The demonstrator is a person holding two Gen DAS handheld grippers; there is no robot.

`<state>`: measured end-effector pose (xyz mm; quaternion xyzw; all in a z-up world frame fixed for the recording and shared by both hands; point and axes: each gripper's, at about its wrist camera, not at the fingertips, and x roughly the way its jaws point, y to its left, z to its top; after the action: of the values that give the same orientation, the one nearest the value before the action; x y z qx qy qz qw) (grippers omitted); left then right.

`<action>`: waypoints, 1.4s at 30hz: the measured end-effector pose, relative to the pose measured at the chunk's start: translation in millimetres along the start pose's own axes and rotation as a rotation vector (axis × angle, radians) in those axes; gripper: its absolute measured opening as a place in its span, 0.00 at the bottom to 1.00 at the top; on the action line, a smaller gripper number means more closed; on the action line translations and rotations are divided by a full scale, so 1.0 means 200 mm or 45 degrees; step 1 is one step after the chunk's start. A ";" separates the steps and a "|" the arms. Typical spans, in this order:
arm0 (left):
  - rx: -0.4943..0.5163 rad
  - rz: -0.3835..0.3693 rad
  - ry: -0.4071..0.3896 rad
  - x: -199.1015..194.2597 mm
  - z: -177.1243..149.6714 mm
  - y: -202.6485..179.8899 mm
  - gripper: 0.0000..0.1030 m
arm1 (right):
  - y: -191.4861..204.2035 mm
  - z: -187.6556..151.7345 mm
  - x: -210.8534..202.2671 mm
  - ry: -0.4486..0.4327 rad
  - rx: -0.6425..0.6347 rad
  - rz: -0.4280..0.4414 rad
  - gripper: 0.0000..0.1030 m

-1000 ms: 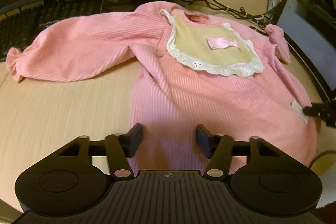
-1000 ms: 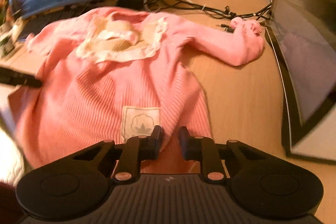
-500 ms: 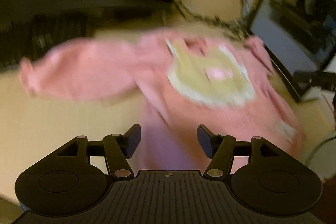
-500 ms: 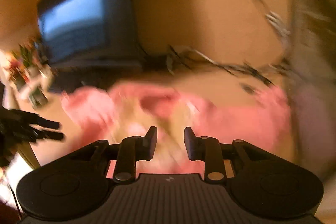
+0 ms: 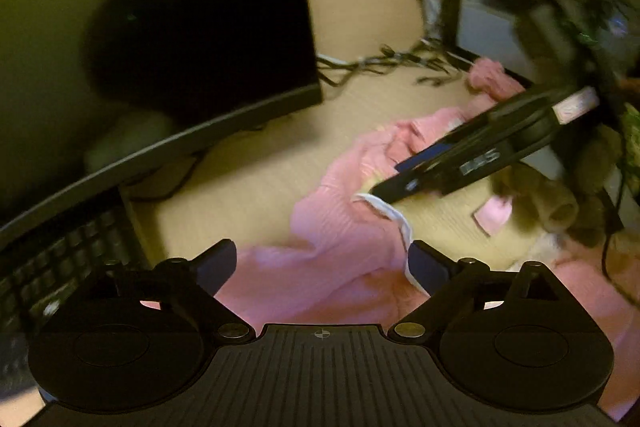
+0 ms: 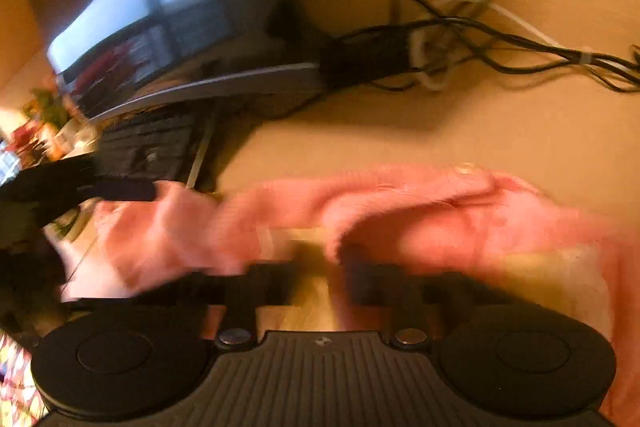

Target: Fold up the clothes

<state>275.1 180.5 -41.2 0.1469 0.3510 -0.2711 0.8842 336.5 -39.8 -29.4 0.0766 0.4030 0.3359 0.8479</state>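
- I am working over a tan wooden table, crowded at its far side with screens and wiring.
- Nearest me, the left gripper has just been opening; its jaws stand wide with nothing pinched, hanging above the pink top.
- The right gripper is smeared by blur in its own view, so I judge its jaws closed; they have just been closing, and whether cloth is caught between them I cannot tell.
- In the left view that gripper reaches in across the top's beige bib, low over the fabric.
- The garment lies bunched on the table, one sleeve drawn in over the chest, the other cuff near the cables.
- Beyond sit a keyboard and a dark monitor.
- I judge folding barely begun: sleeves partly gathered, body unfolded.
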 end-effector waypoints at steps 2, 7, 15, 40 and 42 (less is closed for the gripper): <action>0.027 -0.049 0.013 0.06 0.00 0.03 0.96 | 0.00 0.04 -0.13 -0.106 0.035 0.060 0.04; -0.046 -0.186 0.014 0.20 -0.02 0.11 0.97 | -0.06 0.12 -0.25 -0.254 0.065 0.038 0.04; 0.046 -0.157 0.122 0.24 -0.07 0.01 0.45 | -0.06 0.09 -0.10 -0.221 -0.029 -0.136 0.15; -0.468 0.123 -0.114 -0.27 -0.17 0.18 0.76 | -0.22 -0.07 -0.20 -0.174 -0.182 -0.529 0.36; -0.496 0.035 -0.133 -0.22 -0.13 0.14 0.78 | -0.20 -0.03 -0.06 -0.170 -0.163 -0.475 0.36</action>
<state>249.9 230.6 -25.8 -0.0363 0.3484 -0.1931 0.9165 347.8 -78.9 -42.3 -0.0314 0.3311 0.1920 0.9233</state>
